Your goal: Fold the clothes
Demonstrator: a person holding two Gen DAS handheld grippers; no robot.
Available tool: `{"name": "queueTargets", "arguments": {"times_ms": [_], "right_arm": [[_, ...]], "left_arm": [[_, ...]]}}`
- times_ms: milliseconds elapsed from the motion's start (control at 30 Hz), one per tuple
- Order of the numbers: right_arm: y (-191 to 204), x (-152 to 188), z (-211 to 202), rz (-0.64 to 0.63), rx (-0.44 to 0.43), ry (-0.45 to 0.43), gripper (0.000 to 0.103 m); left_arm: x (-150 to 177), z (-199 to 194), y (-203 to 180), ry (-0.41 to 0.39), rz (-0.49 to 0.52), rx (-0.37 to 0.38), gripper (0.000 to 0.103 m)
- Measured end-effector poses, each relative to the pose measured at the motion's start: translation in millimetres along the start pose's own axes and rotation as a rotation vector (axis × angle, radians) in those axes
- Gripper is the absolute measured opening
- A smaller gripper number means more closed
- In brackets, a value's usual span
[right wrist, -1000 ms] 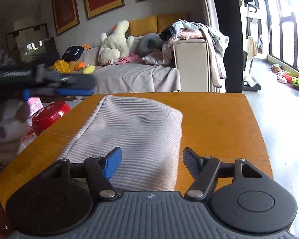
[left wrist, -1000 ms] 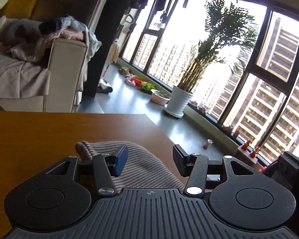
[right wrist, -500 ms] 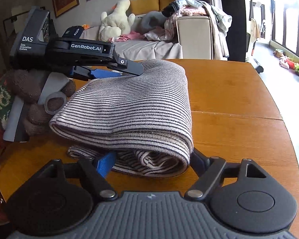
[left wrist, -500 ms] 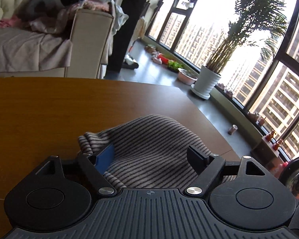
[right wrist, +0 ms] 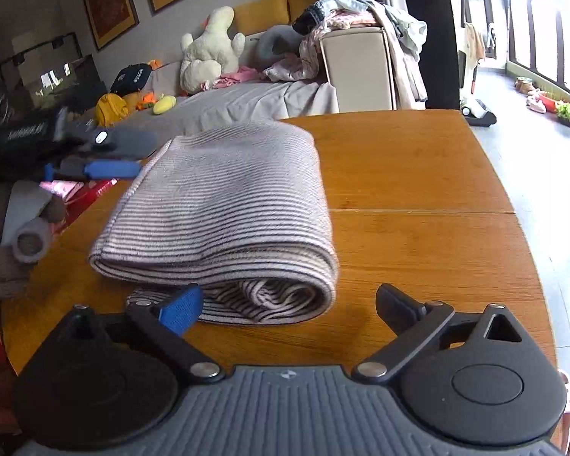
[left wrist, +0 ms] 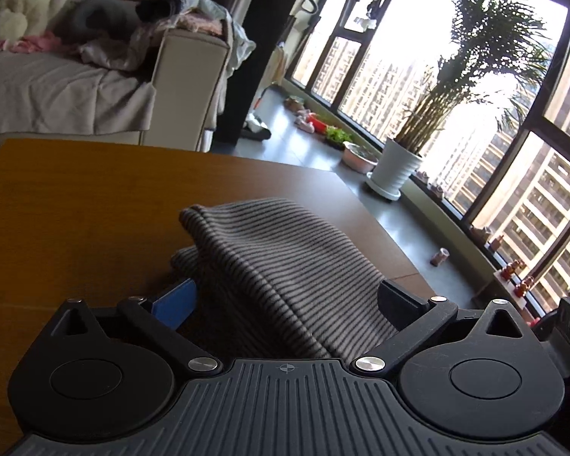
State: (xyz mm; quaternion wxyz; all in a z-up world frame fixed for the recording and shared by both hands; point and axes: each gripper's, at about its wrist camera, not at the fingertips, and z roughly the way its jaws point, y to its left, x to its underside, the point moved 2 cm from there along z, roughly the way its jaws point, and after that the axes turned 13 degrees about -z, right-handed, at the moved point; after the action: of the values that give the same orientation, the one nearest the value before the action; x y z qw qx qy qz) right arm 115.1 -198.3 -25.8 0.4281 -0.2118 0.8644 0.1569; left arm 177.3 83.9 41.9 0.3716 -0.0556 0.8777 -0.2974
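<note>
A grey-and-dark striped knit garment [right wrist: 224, 205] lies folded in layers on the wooden table [right wrist: 418, 235], its rolled near edge facing the right wrist camera. My right gripper [right wrist: 288, 307] is open just in front of that edge, its blue pad [right wrist: 182, 307] touching the lowest layer. In the left wrist view the same garment [left wrist: 277, 258] runs between the spread fingers of my open left gripper [left wrist: 285, 304], loose and not pinched. The left gripper [right wrist: 140, 154] also shows blurred beside the garment's far left corner.
A sofa [right wrist: 357, 72] piled with clothes and a cream plush toy [right wrist: 209, 45] stands beyond the table. A brown plush toy [right wrist: 7, 250] and red items [right wrist: 76, 190] sit off the left edge. Potted palm [left wrist: 395, 171] and windows are on the right; the table edge [left wrist: 395, 243] is close.
The lifted fold has come down onto the table. Both grippers have opened wider. The right one has backed off the garment's edge, and the left has slid off its far corner.
</note>
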Motion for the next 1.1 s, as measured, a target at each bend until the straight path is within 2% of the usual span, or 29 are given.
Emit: {"name": "queueTargets", "arguments": {"times_ms": [100, 167, 233, 333, 467, 567, 667, 733, 800, 867, 933, 1067, 1100], "right_arm": [[-27.7, -15.0, -22.0, 0.119, -0.064, -0.090, 0.100], [-43.4, -30.4, -25.7, 0.193, -0.105, -0.149, 0.100], [-52.7, -44.9, -19.9, 0.230, -0.126, -0.181, 0.100], [-46.8, -52.2, 5.5, 0.193, -0.111, -0.131, 0.096], [-27.5, -33.2, 44.1, 0.174, -0.117, -0.012, 0.070], [-17.0, -22.4, 44.6, 0.216, -0.176, -0.008, 0.066], [0.0, -21.9, 32.8, 0.122, -0.216, 0.009, 0.066], [3.1, -23.0, 27.9, 0.094, -0.207, 0.012, 0.069], [-7.4, -27.6, 27.9, 0.142, -0.180, -0.014, 0.081], [-26.0, -35.5, 36.3, 0.242, -0.166, -0.056, 0.085], [-43.6, -46.9, 55.0, 0.306, -0.172, -0.078, 0.085], [-64.0, -67.4, 110.9, 0.352, -0.189, 0.010, 0.088], [-65.5, -69.5, 121.3, 0.375, -0.223, 0.026, 0.078]], "left_arm": [[8.6, -5.5, 14.5, 0.083, -0.131, 0.060, 0.103], [14.6, 6.6, 16.2, 0.148, -0.190, 0.110, 0.103], [21.6, 22.2, 14.3, 0.178, -0.189, 0.080, 0.103], [30.1, 40.7, 16.6, 0.193, -0.181, 0.017, 0.103], [33.5, 40.3, 13.7, 0.158, -0.110, -0.023, 0.102], [32.0, 39.1, 15.4, 0.144, -0.086, -0.044, 0.102], [30.3, 38.6, 17.5, 0.135, -0.073, -0.054, 0.102], [29.9, 39.3, 18.9, 0.133, -0.074, -0.046, 0.102], [30.9, 41.0, 16.6, 0.129, -0.065, -0.042, 0.102], [33.4, 39.5, 14.8, 0.130, -0.060, -0.032, 0.102], [35.5, 37.5, 16.4, 0.138, -0.061, -0.014, 0.101], [38.4, 32.5, 22.3, 0.138, -0.059, 0.004, 0.095], [39.0, 31.2, 24.0, 0.136, -0.058, 0.007, 0.093]]}}
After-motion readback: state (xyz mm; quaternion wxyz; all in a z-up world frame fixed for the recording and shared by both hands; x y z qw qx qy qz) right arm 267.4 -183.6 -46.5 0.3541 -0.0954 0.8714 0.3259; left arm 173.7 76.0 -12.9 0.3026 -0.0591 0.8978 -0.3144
